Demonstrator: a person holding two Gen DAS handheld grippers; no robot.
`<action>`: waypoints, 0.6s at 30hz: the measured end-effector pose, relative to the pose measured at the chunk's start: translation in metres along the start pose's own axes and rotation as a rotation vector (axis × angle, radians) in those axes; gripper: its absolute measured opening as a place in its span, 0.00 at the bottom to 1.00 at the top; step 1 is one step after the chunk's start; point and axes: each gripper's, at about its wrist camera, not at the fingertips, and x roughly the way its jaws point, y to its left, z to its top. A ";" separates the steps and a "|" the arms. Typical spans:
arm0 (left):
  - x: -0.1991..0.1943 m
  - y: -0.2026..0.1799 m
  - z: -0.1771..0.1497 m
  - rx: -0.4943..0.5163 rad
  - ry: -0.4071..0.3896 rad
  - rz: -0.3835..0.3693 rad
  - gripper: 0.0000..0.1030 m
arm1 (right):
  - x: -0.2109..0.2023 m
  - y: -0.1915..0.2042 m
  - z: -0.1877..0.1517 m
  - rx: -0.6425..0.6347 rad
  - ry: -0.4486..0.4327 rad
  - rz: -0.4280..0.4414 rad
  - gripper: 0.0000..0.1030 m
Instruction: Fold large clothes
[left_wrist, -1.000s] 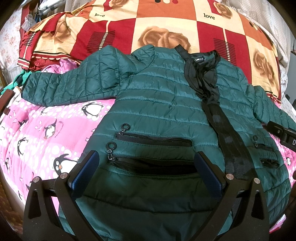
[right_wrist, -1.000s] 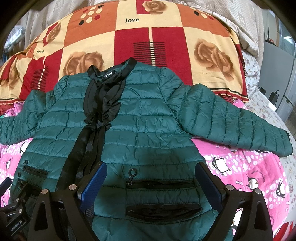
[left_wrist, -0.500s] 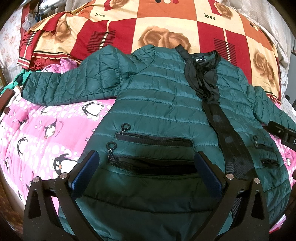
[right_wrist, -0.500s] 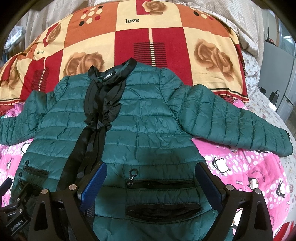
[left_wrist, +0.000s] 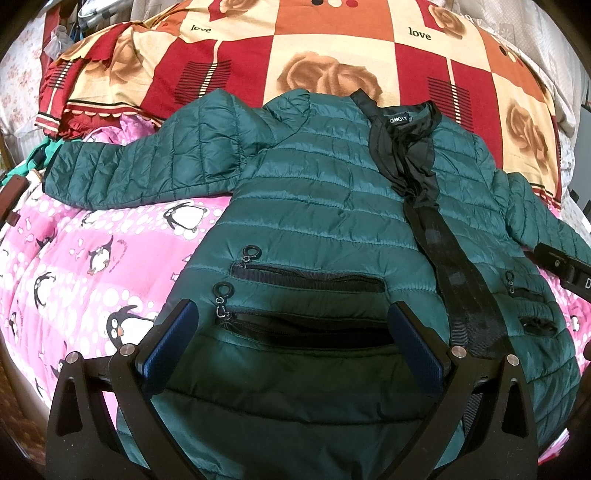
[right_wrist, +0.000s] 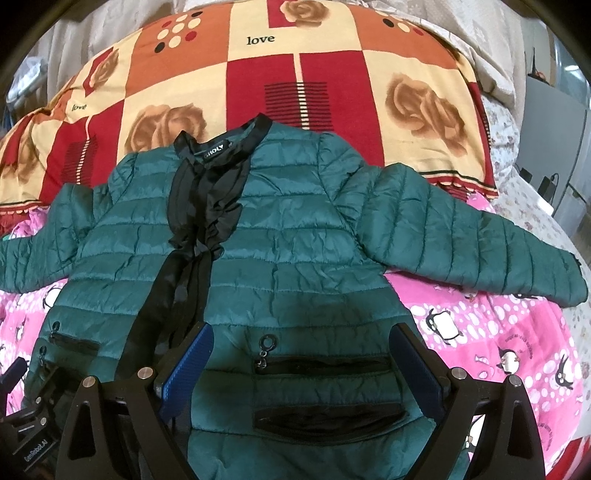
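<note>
A big green puffy jacket (left_wrist: 314, 206) lies flat on its back in the middle of the bed, front side up, with its neck toward the far edge and its bottom hem toward the near edge. Both sleeves are stretched out to the sides, one toward the left edge (left_wrist: 140, 173) and one toward the right edge (right_wrist: 461, 225), which looks like the way you lay a coat out before you fold it. The left claw (left_wrist: 291, 343) hangs over the bottom part of the jacket with its two blue fingers wide apart, holding nothing. The right claw (right_wrist: 303, 365) does the same over the other half (its fingers are spread wide too, with nothing between them). I think both are lined up low, near the pockets (left_wrist: 306, 275), so each can take hold of one side of the hem, but no fold has been started yet. Under the jacket is a pink blanket (left_wrist: 92, 266) with penguins on it, and behind it, toward the far edge, is a red and orange blanket (right_wrist: 332, 74) with roses. That one has the word "love" printed on it in a few places. A small black tag (left_wrist: 398, 119) inside the neck has white letters that look like "GMOLY", though the first letters are hard to read. A black ribbon (right_wrist: 177, 266) runs down the front.
</note>
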 end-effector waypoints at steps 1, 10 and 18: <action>0.000 0.000 0.000 0.002 -0.001 0.000 1.00 | 0.000 0.000 0.000 0.001 0.000 0.001 0.92; 0.000 0.000 0.000 0.002 -0.001 0.001 1.00 | -0.001 -0.002 0.001 0.004 0.000 0.001 0.92; 0.000 0.001 0.001 0.002 0.000 0.000 1.00 | 0.000 -0.003 0.001 0.005 -0.002 -0.001 0.92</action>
